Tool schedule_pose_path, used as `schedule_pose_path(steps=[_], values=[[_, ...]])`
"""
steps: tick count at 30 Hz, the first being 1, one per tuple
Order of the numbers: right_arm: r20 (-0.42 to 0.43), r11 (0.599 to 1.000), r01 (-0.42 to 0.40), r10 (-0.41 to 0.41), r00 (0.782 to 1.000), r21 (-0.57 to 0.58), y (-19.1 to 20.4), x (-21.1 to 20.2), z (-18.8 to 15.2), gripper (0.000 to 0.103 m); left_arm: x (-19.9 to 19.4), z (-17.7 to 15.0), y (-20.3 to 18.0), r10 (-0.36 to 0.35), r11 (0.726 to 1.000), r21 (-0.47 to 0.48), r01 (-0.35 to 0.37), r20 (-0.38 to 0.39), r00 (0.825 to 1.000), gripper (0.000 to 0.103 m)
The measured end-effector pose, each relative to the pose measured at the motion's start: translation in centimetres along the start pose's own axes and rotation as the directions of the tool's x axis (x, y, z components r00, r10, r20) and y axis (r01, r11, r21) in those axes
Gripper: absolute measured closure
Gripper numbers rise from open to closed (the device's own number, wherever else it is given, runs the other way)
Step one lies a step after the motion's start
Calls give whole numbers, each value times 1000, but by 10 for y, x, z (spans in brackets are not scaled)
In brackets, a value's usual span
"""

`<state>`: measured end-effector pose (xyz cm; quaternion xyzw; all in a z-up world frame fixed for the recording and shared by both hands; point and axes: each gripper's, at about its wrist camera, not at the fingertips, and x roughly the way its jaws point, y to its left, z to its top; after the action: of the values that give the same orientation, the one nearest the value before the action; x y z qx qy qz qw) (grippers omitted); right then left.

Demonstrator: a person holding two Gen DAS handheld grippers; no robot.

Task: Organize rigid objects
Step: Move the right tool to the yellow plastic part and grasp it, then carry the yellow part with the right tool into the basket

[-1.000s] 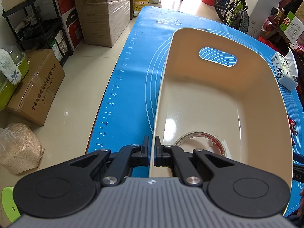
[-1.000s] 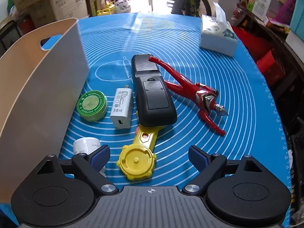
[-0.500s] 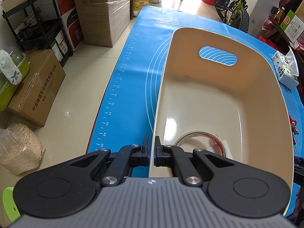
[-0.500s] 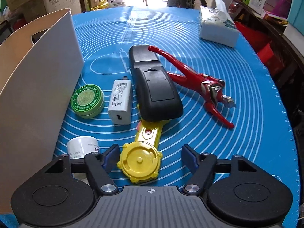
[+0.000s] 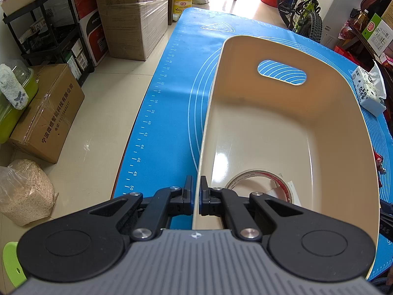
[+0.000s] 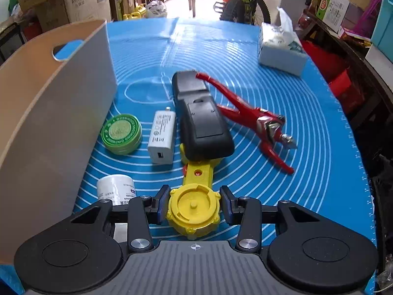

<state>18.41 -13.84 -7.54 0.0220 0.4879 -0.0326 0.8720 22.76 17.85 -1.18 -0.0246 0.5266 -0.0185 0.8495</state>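
Note:
My left gripper (image 5: 196, 191) is shut on the near wall of a beige bin (image 5: 282, 127), which holds a tape roll (image 5: 260, 182). In the right wrist view the bin (image 6: 56, 113) stands at the left. My right gripper (image 6: 194, 204) has closed in around the round head of a yellow toy (image 6: 194, 211); its pads stand at both sides of the head. The toy's handle runs under a black remote (image 6: 201, 123). Beside them lie a white charger (image 6: 162, 135), a green tin (image 6: 121, 134), a white jar (image 6: 115, 189) and a red figure (image 6: 258, 120).
A tissue box (image 6: 280, 46) stands at the far right of the blue mat (image 6: 307, 147); it also shows in the left wrist view (image 5: 368, 91). Cardboard boxes (image 5: 46, 113) and a shelf rack (image 5: 54, 29) stand on the floor to the left of the table.
My right gripper moved forward and down over the yellow toy and its jaws narrowed around the round head. The left gripper and bin stayed still.

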Motion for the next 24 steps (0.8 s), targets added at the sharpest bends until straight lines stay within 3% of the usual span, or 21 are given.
schedule_pose_path(steps=[24], values=[[58,999,-20,22,998,-37,-21,-66,6,54,0,0,-1,0,1000,-1,0,0,1000,98]])
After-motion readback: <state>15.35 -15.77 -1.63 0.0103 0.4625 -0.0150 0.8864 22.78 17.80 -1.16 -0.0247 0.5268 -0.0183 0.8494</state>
